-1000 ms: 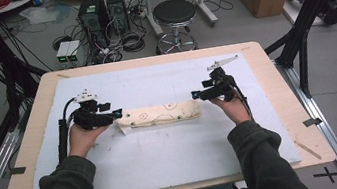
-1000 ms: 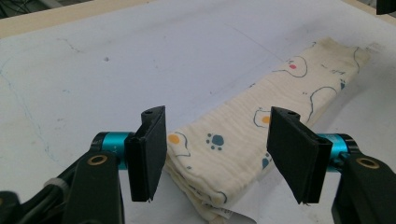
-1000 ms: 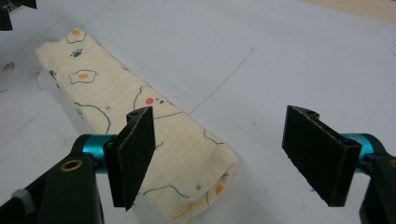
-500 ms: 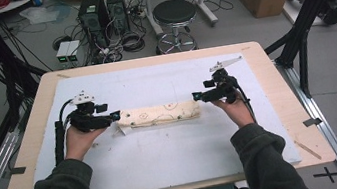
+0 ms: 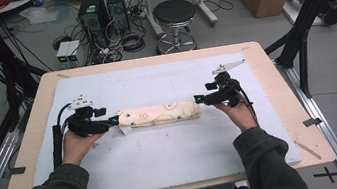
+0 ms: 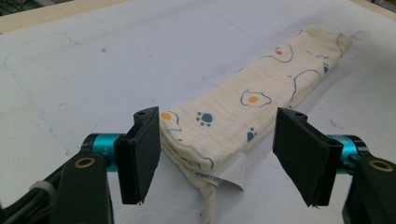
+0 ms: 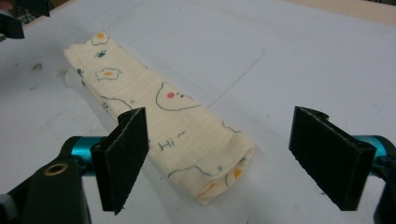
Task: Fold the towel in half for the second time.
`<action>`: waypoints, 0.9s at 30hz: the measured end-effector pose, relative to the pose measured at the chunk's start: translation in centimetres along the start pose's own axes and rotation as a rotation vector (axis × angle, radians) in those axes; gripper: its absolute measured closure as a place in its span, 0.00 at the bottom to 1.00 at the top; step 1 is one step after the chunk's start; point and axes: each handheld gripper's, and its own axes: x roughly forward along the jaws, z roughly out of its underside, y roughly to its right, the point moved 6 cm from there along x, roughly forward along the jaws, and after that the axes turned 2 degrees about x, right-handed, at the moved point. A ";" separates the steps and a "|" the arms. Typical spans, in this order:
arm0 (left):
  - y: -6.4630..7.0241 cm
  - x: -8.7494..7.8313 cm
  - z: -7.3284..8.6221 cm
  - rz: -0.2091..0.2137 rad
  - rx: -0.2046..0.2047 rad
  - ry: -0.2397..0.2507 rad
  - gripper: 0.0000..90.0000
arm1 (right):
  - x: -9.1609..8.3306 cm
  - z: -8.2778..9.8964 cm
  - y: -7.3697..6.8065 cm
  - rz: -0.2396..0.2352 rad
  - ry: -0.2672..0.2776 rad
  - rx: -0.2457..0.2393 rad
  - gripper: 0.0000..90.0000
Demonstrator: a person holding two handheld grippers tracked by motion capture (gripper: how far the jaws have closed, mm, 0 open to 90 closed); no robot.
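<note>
High view: a folded cloth [image 5: 159, 114] lies lengthwise across the middle of the white surface [image 5: 176, 159], with one gripper at each of its short ends.
Cloth: cream fabric printed with fried eggs, paw marks and a bear outline, folded into a long narrow bundle that lies flat and is lifted nowhere.
Left gripper: the left gripper [image 5: 112, 123] sits at the cloth's left end, held low over the surface in the person's left hand [image 5: 77, 144].
Left gripper view: the near end of the cloth [image 6: 233, 126] reaches in between the two black jaws; one jaw stands just beside the cloth's folded edge, the other well off its far edge, with bare surface in the gap.
Left jaws: wide apart, having just been opening; the cloth end lies between them but neither pad presses on it.
Label tab: a small white tab [image 6: 232, 176] pokes out from under the cloth's near corner.
Right gripper: the right gripper [image 5: 201, 99] sits at the cloth's right end, in the person's right hand [image 5: 239, 114].
Right gripper view: the rounded, folded end of the cloth [image 7: 187, 140] lies between the jaws, nearer to one jaw than the other, resting on the surface.
Right jaws: wide apart, having just been opening; no pad touches the cloth.
</note>
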 end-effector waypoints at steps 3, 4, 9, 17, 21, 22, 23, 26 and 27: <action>0.4 -0.2 0.0 0.007 0.017 -0.002 0.37 | -0.2 0.1 -0.3 0.000 0.006 -0.005 0.20; 0.5 -0.2 0.1 0.011 0.024 -0.011 0.37 | -0.3 0.1 -0.4 -0.001 0.008 -0.011 0.20; 1.0 -0.5 0.0 0.014 0.042 -0.012 0.36 | -0.6 0.0 -0.8 -0.007 0.012 -0.023 0.20; 1.4 -1.0 0.0 0.015 0.060 -0.019 0.36 | -1.0 0.7 -0.8 -0.007 0.031 -0.022 0.20; 1.7 -1.1 0.1 0.009 0.068 -0.021 0.36 | -1.1 1.4 -0.6 -0.005 0.029 -0.015 0.20; 1.8 -1.1 0.2 0.011 0.070 -0.017 0.36 | -1.2 1.5 -0.6 -0.005 0.029 -0.009 0.20; 1.8 -1.1 0.3 0.007 0.073 -0.014 0.36 | -1.2 1.7 -0.6 -0.001 0.023 -0.009 0.19; 1.8 -1.2 0.8 0.006 0.067 -0.014 0.36 | -1.5 1.9 -0.6 -0.002 0.027 -0.008 0.19; 1.7 -1.3 1.0 0.006 0.067 -0.018 0.36 | -1.5 2.0 -0.7 -0.003 0.026 -0.006 0.19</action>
